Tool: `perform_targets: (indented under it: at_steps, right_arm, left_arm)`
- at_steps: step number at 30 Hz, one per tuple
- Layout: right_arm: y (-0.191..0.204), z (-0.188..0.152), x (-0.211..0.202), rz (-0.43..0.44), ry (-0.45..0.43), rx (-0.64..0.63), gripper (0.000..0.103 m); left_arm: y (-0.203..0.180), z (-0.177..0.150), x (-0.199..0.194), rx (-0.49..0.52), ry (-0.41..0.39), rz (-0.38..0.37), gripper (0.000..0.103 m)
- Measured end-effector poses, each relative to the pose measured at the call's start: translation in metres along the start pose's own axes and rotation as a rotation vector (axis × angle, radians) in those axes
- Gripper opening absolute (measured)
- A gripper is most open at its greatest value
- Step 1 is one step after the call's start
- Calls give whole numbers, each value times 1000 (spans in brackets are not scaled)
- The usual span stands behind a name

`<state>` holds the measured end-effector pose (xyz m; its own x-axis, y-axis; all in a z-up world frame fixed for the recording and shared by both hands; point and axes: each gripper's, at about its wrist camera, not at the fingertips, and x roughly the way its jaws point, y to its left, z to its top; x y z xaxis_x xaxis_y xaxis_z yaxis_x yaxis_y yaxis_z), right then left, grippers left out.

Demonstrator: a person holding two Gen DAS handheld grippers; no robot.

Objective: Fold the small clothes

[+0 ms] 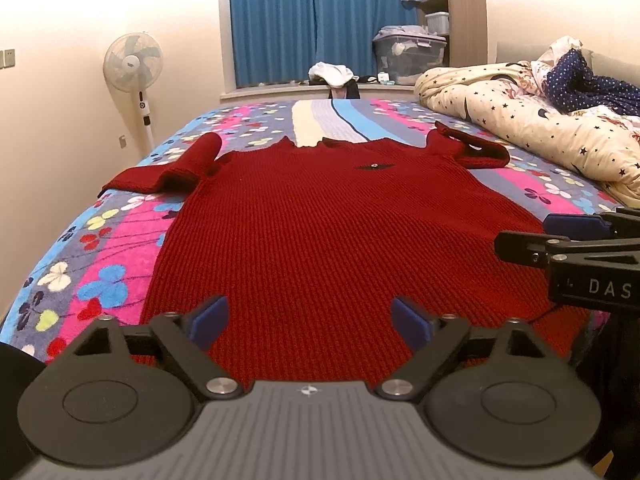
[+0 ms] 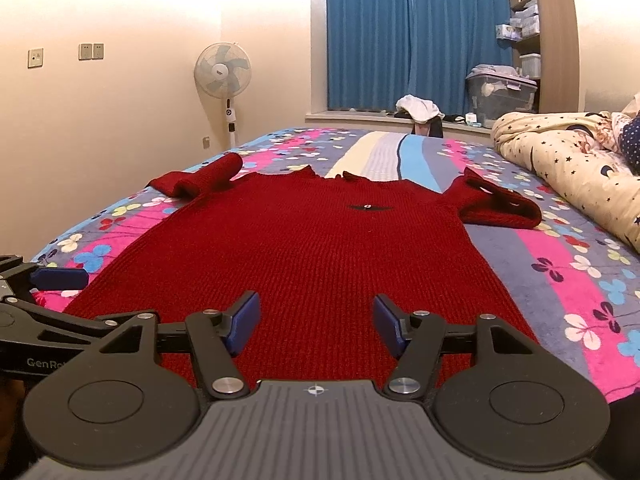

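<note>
A dark red knitted sweater lies flat and face up on the bed, hem toward me, collar far. It also shows in the right wrist view. Both sleeves are bunched near the shoulders, the left sleeve and the right sleeve. My left gripper is open and empty, low over the hem's left part. My right gripper is open and empty over the hem's right part. Each gripper shows at the edge of the other's view, the right one and the left one.
The bed has a flowered cover. A rolled star-print quilt with dark blue clothing lies along the right. A standing fan is at the left wall. Blue curtains, a storage box and clothes sit beyond the bed.
</note>
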<state>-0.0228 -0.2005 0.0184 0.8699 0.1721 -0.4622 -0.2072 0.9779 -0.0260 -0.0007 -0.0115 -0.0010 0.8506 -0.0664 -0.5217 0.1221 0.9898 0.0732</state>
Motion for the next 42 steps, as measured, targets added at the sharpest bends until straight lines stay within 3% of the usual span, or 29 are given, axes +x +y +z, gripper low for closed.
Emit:
perform_targets:
  at_steps: [6, 9, 11, 12, 14, 16, 18, 20, 21, 22, 29, 34, 42]
  right_arm:
    - [-1, 0, 0, 2, 1, 8, 59]
    - [-1, -1, 2, 13, 11, 7, 45]
    - [-1, 0, 2, 29, 9, 12, 25]
    - [-1, 0, 1, 35, 7, 11, 22]
    - [0, 0, 2, 41, 10, 3, 19]
    - [0, 0, 3, 48, 15, 1, 19]
    - [0, 0, 1, 60, 20, 6, 26]
    - [-1, -1, -1, 63, 17, 8, 49]
    - [-1, -1, -2, 56, 13, 4, 51]
    - [0, -1, -2, 52, 16, 1, 51]
    - [0, 8, -6, 40, 13, 24, 51]
    - [-2, 21, -21, 27, -33, 48, 51]
    - [-13, 41, -39, -1, -94, 127, 50]
  left_arm:
    - [1, 0, 0, -9, 1, 0, 83]
    - [1, 1, 0, -10, 8, -6, 76]
    - [1, 0, 1, -5, 15, -13, 61]
    - [0, 0, 2, -1, 19, -12, 56]
    - [0, 0, 3, 7, 22, -19, 30]
    - [-1, 0, 3, 13, 22, -24, 26]
    - [-2, -1, 2, 21, 22, -28, 26]
    - [-2, 0, 0, 22, 21, -41, 30]
    - [-2, 0, 0, 24, 23, -41, 34]
    - [-2, 1, -1, 25, 25, -37, 42]
    - [5, 17, -16, -9, 43, -18, 58]
    - [16, 42, -28, -73, 75, -29, 58]
    - [18, 93, -24, -49, 32, -82, 58]
